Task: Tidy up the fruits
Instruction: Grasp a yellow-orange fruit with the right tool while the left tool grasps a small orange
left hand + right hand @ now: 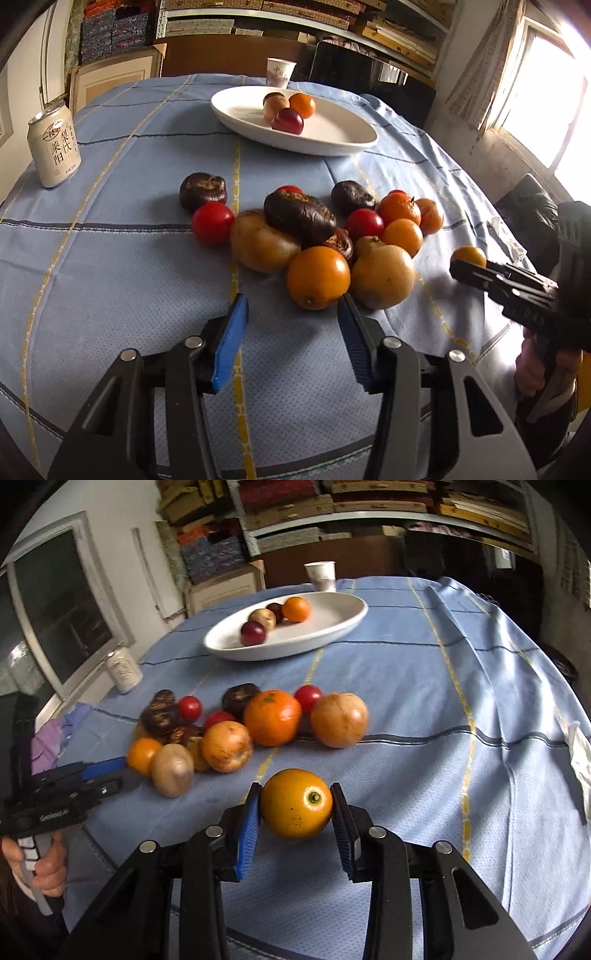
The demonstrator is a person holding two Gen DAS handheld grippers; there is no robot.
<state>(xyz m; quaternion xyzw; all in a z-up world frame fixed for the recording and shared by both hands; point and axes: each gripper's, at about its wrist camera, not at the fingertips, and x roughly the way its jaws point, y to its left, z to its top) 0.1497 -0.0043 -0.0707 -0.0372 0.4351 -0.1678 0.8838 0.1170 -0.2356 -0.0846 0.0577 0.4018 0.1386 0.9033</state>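
A pile of fruit (306,236) lies mid-table on the blue cloth: oranges, red tomatoes, tan round fruits and dark wrinkled ones. My left gripper (292,301) is open just short of the nearest orange (318,277), whose near side sits between the blue pads without being pressed. It also shows in the right wrist view as the left gripper (129,773), beside the pile (236,723). My right gripper (295,805) is shut on a small orange fruit (295,803), apart from the pile. From the left wrist view that right gripper (465,266) and its fruit (469,254) are at the right.
A white oval plate (332,144) (221,646) behind the pile holds several fruits. A drink can (53,147) (123,672) stands at the left. A paper cup (280,72) (321,576) stands behind the plate. A person's hands (535,373) (44,864) hold the grippers.
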